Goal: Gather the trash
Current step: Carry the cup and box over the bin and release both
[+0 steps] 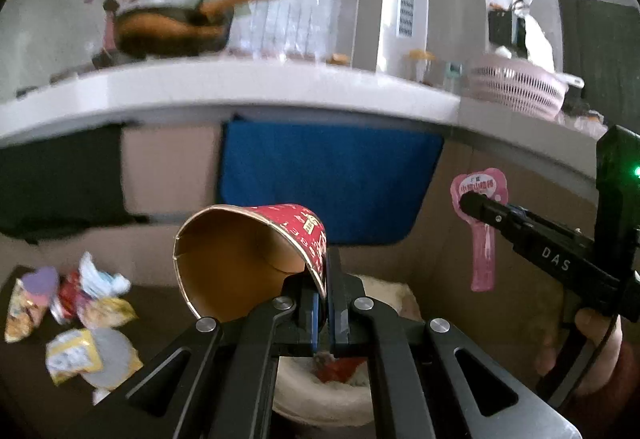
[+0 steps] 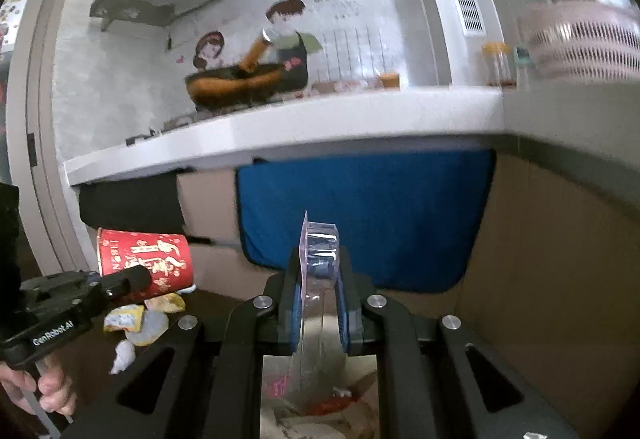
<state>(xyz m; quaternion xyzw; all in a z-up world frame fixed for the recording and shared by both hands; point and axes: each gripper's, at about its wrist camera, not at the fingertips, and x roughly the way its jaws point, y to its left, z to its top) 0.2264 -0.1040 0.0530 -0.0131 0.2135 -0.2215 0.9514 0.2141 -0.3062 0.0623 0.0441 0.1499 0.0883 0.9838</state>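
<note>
The left claw [image 1: 322, 299] is shut tight on the rim of a red paper cup [image 1: 248, 259]. The cup lies on its side in the middle of the left wrist picture, with its open brown inside facing the camera. In the right wrist picture the same cup shows at the lower left, red with gold writing, with the left claw's black tip on it.

The right claw [image 2: 318, 303] is pinched on a see-through plastic wrapper [image 2: 318, 251]. The wrapper stands up thin between the two blue pads in the middle of that picture. In the left wrist picture, at the right side, this wrapper has a pink flower top and a long pink tail, and it hangs from the tip of the right claw.

A hand [image 1: 592, 347] grips the right claw's handle at the lower right of the left wrist picture. Another hand [image 2: 44, 391] holds the left claw's handle at the lower left of the right wrist picture.

More trash [image 1: 72, 323] lies on the dark floor at the lower left of the left wrist picture: bright snack bags and a round silver lid. Under both claws, at the bottom middle, sits a pale bag [image 1: 320, 391] with some red scraps in it.

Behind all this, a blue cloth [image 1: 328, 179] hangs under the white desk [image 1: 224, 95]. A pink basket [image 1: 520, 87] stands on the desk at the upper right. The wall has a cartoon picture [image 2: 256, 71] of two people cooking
</note>
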